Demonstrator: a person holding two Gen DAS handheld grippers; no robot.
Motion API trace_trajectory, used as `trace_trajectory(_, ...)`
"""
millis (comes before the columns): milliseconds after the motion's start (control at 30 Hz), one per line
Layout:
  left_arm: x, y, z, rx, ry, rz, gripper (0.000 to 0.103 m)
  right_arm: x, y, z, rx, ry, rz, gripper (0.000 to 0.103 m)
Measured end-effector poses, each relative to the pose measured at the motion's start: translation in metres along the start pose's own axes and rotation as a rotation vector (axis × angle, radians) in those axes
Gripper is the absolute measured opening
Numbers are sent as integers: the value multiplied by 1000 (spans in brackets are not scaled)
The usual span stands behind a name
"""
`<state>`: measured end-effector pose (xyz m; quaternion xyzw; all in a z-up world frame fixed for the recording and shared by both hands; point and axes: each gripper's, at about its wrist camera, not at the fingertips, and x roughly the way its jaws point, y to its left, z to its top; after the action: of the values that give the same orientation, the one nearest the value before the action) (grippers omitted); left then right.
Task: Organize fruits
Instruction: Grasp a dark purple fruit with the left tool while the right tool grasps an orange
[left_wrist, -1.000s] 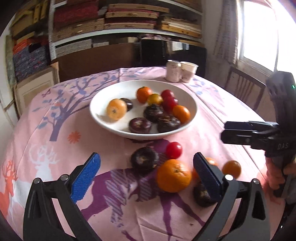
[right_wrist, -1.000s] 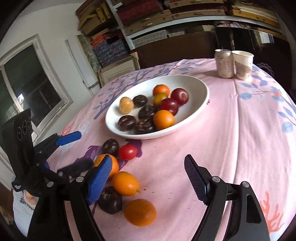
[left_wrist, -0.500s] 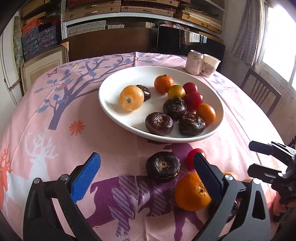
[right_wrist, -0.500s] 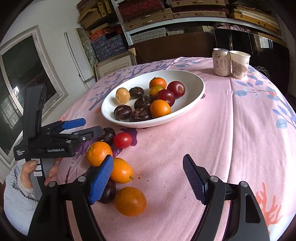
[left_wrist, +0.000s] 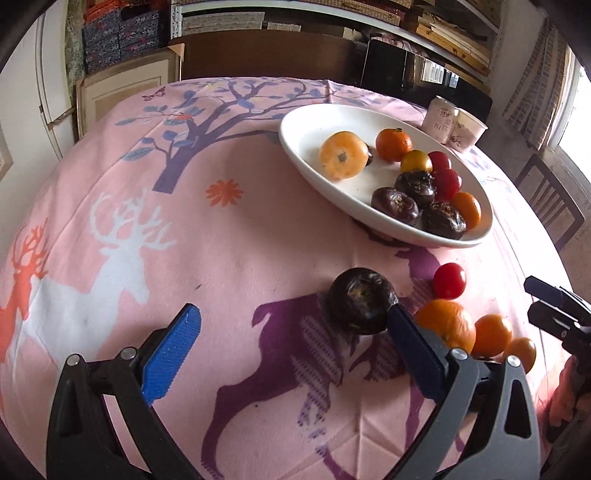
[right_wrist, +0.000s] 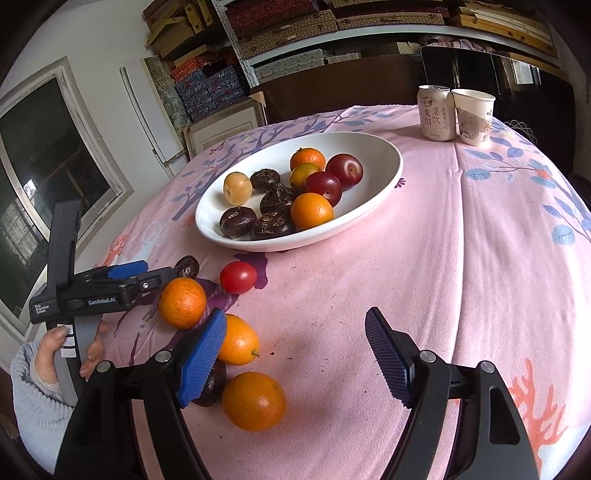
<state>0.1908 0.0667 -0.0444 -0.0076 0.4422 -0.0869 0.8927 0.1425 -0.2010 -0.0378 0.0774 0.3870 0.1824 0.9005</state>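
A white bowl (left_wrist: 299, 147) (right_wrist: 388, 155) holds several oranges, red plums and dark fruits. Loose on the pink cloth lie a dark fruit (left_wrist: 360, 300) (right_wrist: 187, 266), a red tomato (left_wrist: 448, 280) (right_wrist: 238, 277), an orange (left_wrist: 445, 323) (right_wrist: 182, 302), two smaller oranges (right_wrist: 236, 339) (right_wrist: 254, 400) and another dark fruit (right_wrist: 212, 384). My left gripper (left_wrist: 291, 349) (right_wrist: 155, 271) is open, its right finger just in front of the loose dark fruit. My right gripper (right_wrist: 295, 360) is open and empty above the cloth, right of the loose oranges; it also shows in the left wrist view (left_wrist: 557, 308).
A drink can (right_wrist: 436, 112) and a paper cup (right_wrist: 472, 116) stand beyond the bowl at the far edge of the table. A wooden chair (left_wrist: 550, 206) stands to the right. Shelves with boxes fill the back wall.
My left gripper has swung left and moved lower, closer to the loose dark fruit. My right gripper has shifted slightly closer to the loose oranges. Both stay open.
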Motion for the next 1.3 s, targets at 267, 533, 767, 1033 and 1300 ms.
trace_trajectory(267,-8,-24,4,117,-82,48,99,0,1,1,-6,-3,-2,78)
trace_trajectory(533,8,-34,14,153,-84,124,99,1,1,0,-12,0,-5,78)
trace_trajectory(767,12,-14,13,88,-32,35,99,0,-2,0,-3,0,-10,78)
trace_trajectory(1033,-3,-19,-11,160,-40,122,99,-3,0,1,-5,-10,1,78)
trace_trajectory(1300,7,-41,-4,258,-58,136,98,-6,4,1,-20,-20,10,78)
